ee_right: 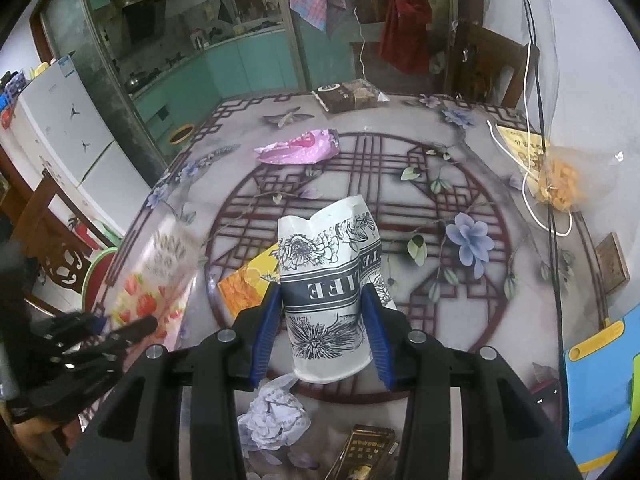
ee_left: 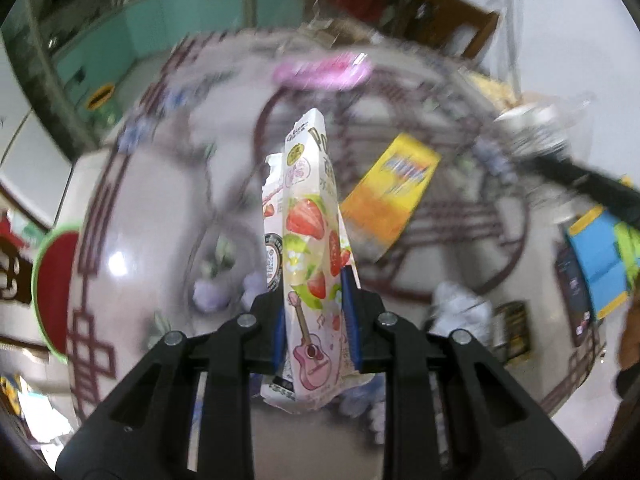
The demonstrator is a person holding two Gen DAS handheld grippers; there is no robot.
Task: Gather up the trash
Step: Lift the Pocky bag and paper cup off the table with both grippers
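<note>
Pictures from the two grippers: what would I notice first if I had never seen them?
Probably the strawberry snack box, pinched upright in the left gripper in the middle of its view. Next, the crumpled flowery paper cup, squeezed in the right gripper above the patterned table. A pink wrapper lies farther back.

Both wrist views look down, close, sharing the table point(ee_right: 500, 280) centre.

Upside-down letters "FEE" on the crushed paper cup point(ee_right: 332, 280)'s dark band; other print too blurred.
</note>
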